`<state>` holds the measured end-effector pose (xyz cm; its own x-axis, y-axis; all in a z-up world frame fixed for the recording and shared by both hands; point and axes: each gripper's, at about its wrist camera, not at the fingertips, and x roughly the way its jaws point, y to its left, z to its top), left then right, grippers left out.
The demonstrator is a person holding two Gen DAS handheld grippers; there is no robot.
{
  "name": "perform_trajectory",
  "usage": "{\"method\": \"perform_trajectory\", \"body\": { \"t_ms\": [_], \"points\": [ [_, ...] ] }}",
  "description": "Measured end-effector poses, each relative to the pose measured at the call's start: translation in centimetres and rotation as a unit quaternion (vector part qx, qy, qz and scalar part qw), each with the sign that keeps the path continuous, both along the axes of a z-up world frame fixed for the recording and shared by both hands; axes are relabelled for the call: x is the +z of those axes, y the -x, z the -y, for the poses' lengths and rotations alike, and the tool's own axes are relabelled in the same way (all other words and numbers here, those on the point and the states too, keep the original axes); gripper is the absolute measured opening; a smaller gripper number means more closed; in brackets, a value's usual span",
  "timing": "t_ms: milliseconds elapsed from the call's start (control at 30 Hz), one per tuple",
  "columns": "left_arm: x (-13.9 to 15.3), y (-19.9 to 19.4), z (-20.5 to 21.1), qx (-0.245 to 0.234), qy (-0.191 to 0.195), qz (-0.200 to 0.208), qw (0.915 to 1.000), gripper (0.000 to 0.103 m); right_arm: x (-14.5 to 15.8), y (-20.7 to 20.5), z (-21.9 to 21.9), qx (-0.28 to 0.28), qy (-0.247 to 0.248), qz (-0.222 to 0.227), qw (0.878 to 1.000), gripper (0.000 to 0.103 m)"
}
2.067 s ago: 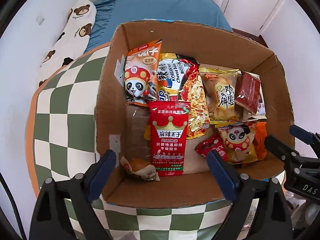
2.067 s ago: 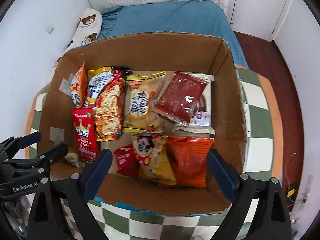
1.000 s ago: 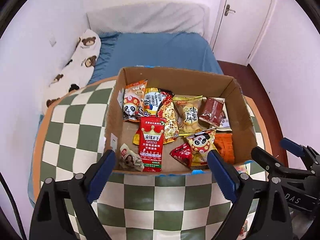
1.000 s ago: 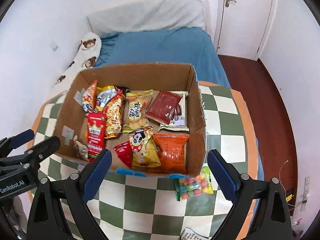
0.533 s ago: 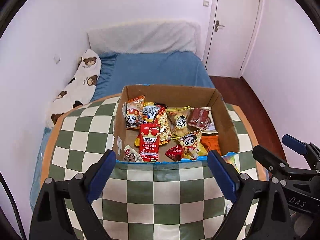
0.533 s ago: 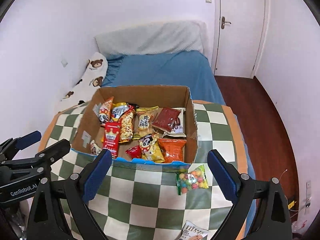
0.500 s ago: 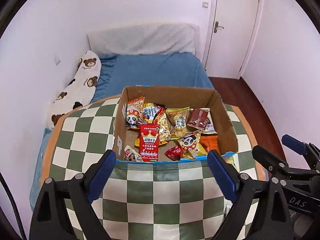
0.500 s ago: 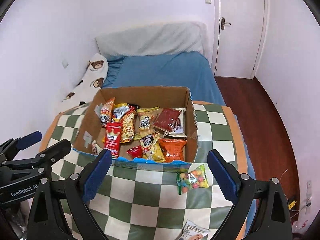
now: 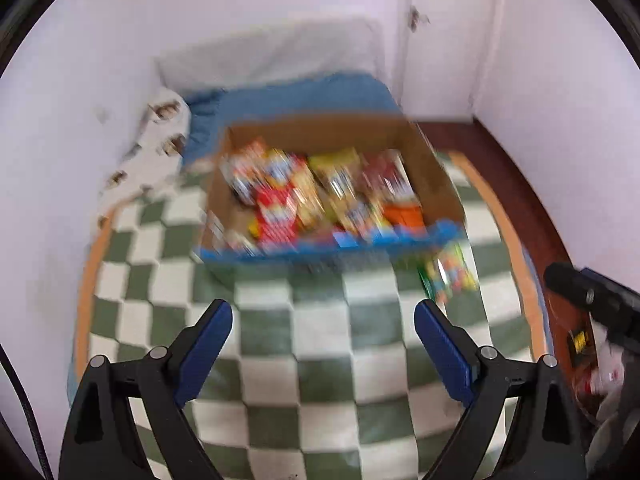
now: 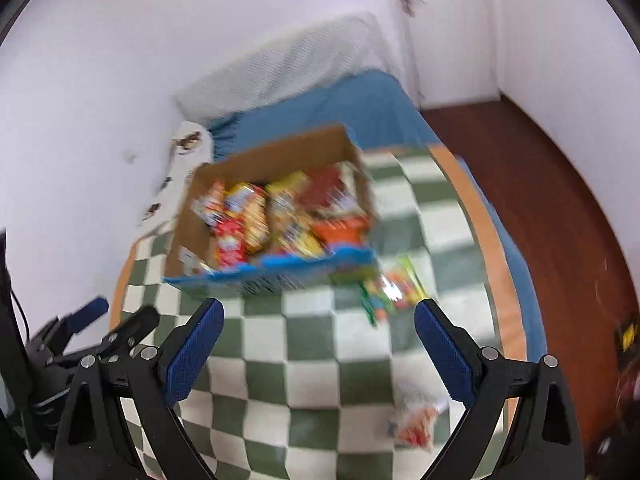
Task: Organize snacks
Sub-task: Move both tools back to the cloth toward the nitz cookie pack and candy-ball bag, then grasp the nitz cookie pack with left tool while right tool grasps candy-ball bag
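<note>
1. Both tongs, left (image 9: 323,330) and right (image 10: 319,326), hang spread wide and empty above the checkered tabletop (image 10: 280,364).
2. Most snacks fill the cardboard box (image 10: 256,160) near the far edge.
3. Left out: a colourful candy bag (image 10: 390,286) just beside the box, and a blurred pale packet (image 10: 416,420) toward the near edge.

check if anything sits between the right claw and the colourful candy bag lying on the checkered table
Nothing visible does. The candy bag lies on bare checkered table ahead of the open right claw; the cardboard box sits beyond it.
</note>
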<state>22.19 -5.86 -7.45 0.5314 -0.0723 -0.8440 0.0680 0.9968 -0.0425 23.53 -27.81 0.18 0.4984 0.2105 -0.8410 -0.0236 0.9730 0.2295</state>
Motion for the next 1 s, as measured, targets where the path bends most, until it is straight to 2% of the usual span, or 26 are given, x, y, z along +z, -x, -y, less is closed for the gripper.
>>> {"method": "perform_trajectory", "body": {
  "t_ms": [100, 167, 233, 367, 500, 600, 667, 733, 800, 933, 1000],
  "points": [
    [-4.2, 0.5, 3.9, -0.051, -0.011, -0.052, 0.9972, 0.093, -4.1, 1.3, 4.3, -0.049, -0.007, -0.054, 0.997, 0.098],
    [-7.4, 0.8, 7.0, -0.09, -0.011, -0.098, 0.991, 0.093, -6.9, 2.4, 7.0, -0.08, -0.004, -0.089, 0.993, 0.098],
    [-10.7, 0.8, 9.9, -0.121, 0.007, -0.157, 0.9801, 0.093, -9.9, 3.8, 9.8, -0.109, -0.006, -0.123, 0.986, 0.098],
    [-15.5, 0.6, 14.5, -0.152, 0.039, -0.241, 0.9577, 0.093, -15.3, 6.4, 14.1, -0.145, 0.018, -0.185, 0.972, 0.098],
    [-19.2, -0.2, 18.1, -0.167, 0.059, -0.293, 0.9396, 0.093, -20.5, 8.7, 16.9, -0.155, 0.032, -0.244, 0.957, 0.098],
    [-22.0, -0.9, 20.5, -0.167, 0.055, -0.315, 0.9326, 0.091, -23.8, 10.1, 18.1, -0.154, 0.031, -0.279, 0.947, 0.099],
    [-23.3, -0.8, 21.7, -0.164, 0.045, -0.32, 0.932, 0.085, -25.0, 10.7, 18.8, -0.16, 0.024, -0.284, 0.945, 0.103],
    [-23.3, -0.6, 22.5, -0.161, 0.03, -0.307, 0.9376, 0.076, -25.9, 11.0, 19.2, -0.152, 0.029, -0.281, 0.947, 0.103],
    [-22.7, -0.2, 22.6, -0.163, 0.024, -0.296, 0.9408, 0.054, -26.7, 11.3, 19.5, -0.148, 0.027, -0.284, 0.947, 0.103],
    [-22.3, -0.1, 20.9, -0.146, 0.022, -0.298, 0.9432, 0.048, -28.6, 11.5, 20.3, -0.135, 0.003, -0.29, 0.947, 0.103],
    [-21.8, -0.2, 19.2, -0.131, 0.012, -0.291, 0.9476, 0.048, -29.3, 11.3, 21.0, -0.12, -0.017, -0.308, 0.944, 0.103]
  ]
}}
